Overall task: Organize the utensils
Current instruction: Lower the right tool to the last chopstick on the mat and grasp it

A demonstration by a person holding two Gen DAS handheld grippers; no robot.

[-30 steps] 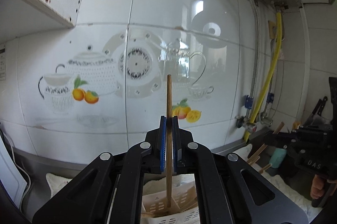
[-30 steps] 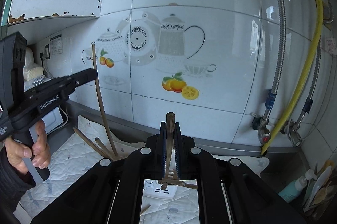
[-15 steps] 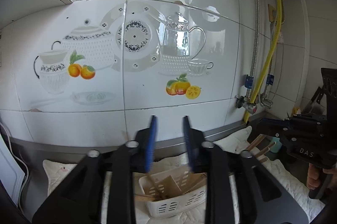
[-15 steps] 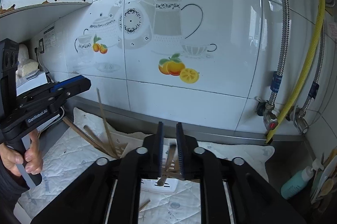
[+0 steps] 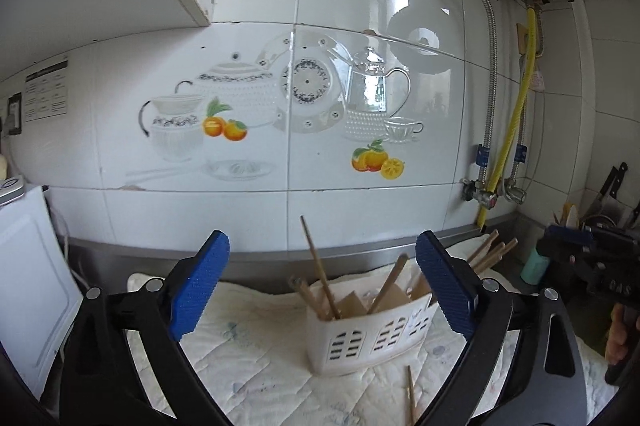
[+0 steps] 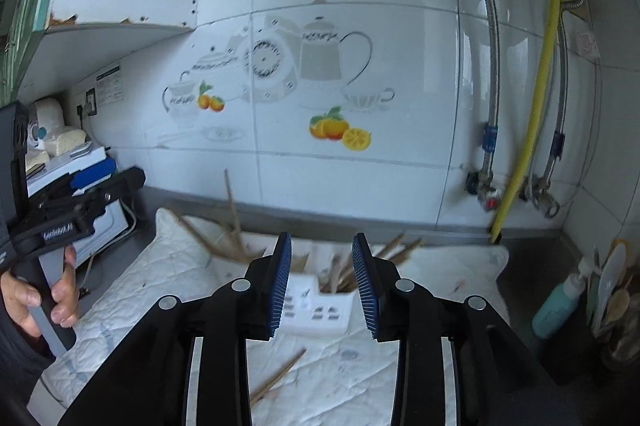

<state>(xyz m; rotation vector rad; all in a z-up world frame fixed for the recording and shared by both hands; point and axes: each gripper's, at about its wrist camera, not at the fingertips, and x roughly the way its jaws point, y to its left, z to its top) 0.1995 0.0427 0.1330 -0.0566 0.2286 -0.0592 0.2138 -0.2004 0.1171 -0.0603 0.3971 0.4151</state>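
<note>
A white slotted utensil basket [image 5: 372, 336] stands on a quilted white mat [image 5: 260, 366] and holds several wooden utensils, one long chopstick [image 5: 318, 266] leaning up out of it. My left gripper [image 5: 322, 286] is wide open and empty, above and in front of the basket. In the right wrist view the basket [image 6: 316, 300] sits just beyond my right gripper [image 6: 322, 266], which is open and empty. A loose wooden stick [image 6: 278, 374] lies on the mat in front of the basket; it also shows in the left wrist view [image 5: 410, 390].
A tiled wall with teapot decals stands behind. A yellow hose [image 5: 516, 122] and valves hang at the right. A teal bottle [image 6: 558, 302] and a utensil jar [image 6: 612, 290] stand at far right. A white appliance [image 5: 28, 266] stands at the left.
Both grippers opened and let go of their wooden utensils, which now stand in the basket. Both grippers then drew back from it, and the left one opened wider.
</note>
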